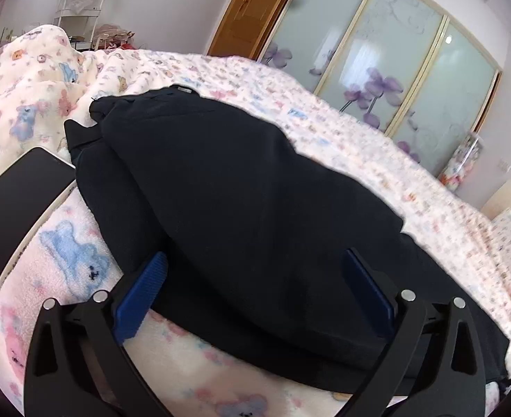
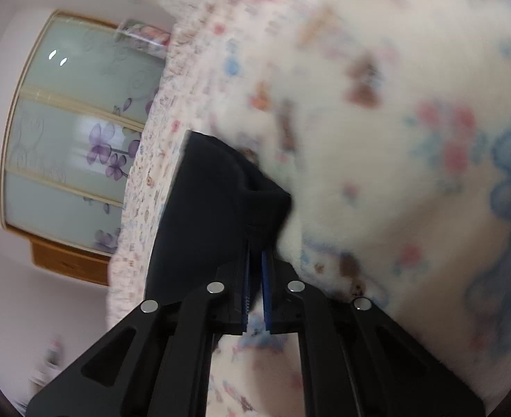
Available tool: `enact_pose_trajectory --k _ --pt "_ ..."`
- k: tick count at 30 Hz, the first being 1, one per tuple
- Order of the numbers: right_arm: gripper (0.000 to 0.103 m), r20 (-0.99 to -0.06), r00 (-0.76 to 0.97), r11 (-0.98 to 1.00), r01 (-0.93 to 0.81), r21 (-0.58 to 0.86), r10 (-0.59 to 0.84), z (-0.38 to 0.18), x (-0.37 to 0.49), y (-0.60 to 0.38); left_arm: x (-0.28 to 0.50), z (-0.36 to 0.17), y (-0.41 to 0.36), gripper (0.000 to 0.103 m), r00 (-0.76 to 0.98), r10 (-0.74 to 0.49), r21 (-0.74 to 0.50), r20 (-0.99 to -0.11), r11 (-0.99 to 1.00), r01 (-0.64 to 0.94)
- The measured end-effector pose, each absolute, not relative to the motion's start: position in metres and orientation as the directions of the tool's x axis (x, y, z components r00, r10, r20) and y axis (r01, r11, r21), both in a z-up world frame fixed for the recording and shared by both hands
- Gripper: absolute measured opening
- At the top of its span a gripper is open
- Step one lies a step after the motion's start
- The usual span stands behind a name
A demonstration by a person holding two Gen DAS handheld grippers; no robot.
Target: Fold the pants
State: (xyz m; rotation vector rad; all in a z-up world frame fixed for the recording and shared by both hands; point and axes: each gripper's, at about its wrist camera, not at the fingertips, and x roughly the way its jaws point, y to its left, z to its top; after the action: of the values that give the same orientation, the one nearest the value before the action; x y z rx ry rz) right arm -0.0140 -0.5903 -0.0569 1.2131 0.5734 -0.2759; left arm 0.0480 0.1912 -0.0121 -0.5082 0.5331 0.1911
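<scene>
My right gripper (image 2: 255, 260) is clenched on a dark fold of the black pants (image 2: 217, 201); its blue pads (image 2: 265, 278) stand almost together with cloth pinched between them, and the view is rolled nearly on its side and blurred. My left gripper (image 1: 253, 278) is released, its two blue pads (image 1: 140, 299) spread wide with the bulk of the pants (image 1: 234, 201) lying between and ahead of them, holding nothing that I can see.

The pants rest on the bed, on a fleece blanket (image 1: 64, 253) printed with pastel bears, already doubled into a long dark mound that runs away from my left jaws toward the far end, where a pale label (image 1: 182, 88) shows at the edge. A black tablet or phone (image 1: 15, 201) lies just beside the pants on my left, touching or nearly touching the cloth. Beyond the bed stand sliding wardrobe doors (image 1: 377, 69) with purple flowers.

I judge the fold to be partway done, with my right side carrying an end over. To do it well I would keep the pinch firm, carry the cloth low and level so the layers do not slide apart, use the open left jaws to pin the crease line flat, and keep the hem clear of the tablet.
</scene>
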Motion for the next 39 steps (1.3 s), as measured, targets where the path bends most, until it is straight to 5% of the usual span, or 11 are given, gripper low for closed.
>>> enact_pose_trajectory --k 7,9,11,12,17,21,24,26,39 --pt "0.012 -0.492 0.866 0.446 0.478 0.757 -0.091 -0.020 -0.037 -0.584 0.017 0.021 0.168 0.101 0.948 0.088 -0.355 -0.307 0.913 -0.200" --pt "0.023 -0.456 0.889 0.525 0.403 0.749 -0.032 -0.013 -0.022 -0.574 0.009 0.029 0.162 0.101 0.971 0.082 -0.334 -0.223 0.930 -0.155" --pt "0.057 -0.412 0.909 0.564 0.310 0.765 0.059 -0.011 -0.007 -0.561 0.006 0.036 0.158 0.101 0.984 0.071 -0.313 -0.161 0.942 -0.119" --pt "0.060 -0.396 0.914 0.571 0.279 0.772 0.088 -0.010 -0.001 -0.556 0.007 0.037 0.157 0.101 0.986 0.064 -0.308 -0.155 0.945 -0.110" --pt "0.060 -0.402 0.910 0.620 0.255 0.742 0.106 -0.005 0.010 -0.541 0.023 0.031 0.189 0.101 0.977 -0.006 -0.464 -0.213 0.881 -0.095" --pt "0.060 -0.387 0.919 0.731 0.311 0.607 -0.069 0.021 -0.001 -0.526 0.013 0.024 0.235 0.101 0.988 0.005 -0.643 -0.157 0.759 -0.106" --pt "0.061 -0.364 0.922 0.785 0.321 0.530 -0.132 0.034 -0.002 -0.515 0.023 0.014 0.255 0.101 0.976 -0.078 -0.711 -0.204 0.697 -0.093" --pt "0.075 -0.367 0.923 0.790 0.308 0.530 -0.114 0.034 0.003 -0.513 0.028 0.005 0.258 0.101 0.958 -0.122 -0.732 -0.258 0.672 -0.112" --pt "0.075 -0.410 0.911 0.802 0.276 0.531 -0.042 0.025 0.017 -0.496 0.047 -0.011 0.276 0.099 0.888 -0.258 -0.793 -0.379 0.586 -0.168"
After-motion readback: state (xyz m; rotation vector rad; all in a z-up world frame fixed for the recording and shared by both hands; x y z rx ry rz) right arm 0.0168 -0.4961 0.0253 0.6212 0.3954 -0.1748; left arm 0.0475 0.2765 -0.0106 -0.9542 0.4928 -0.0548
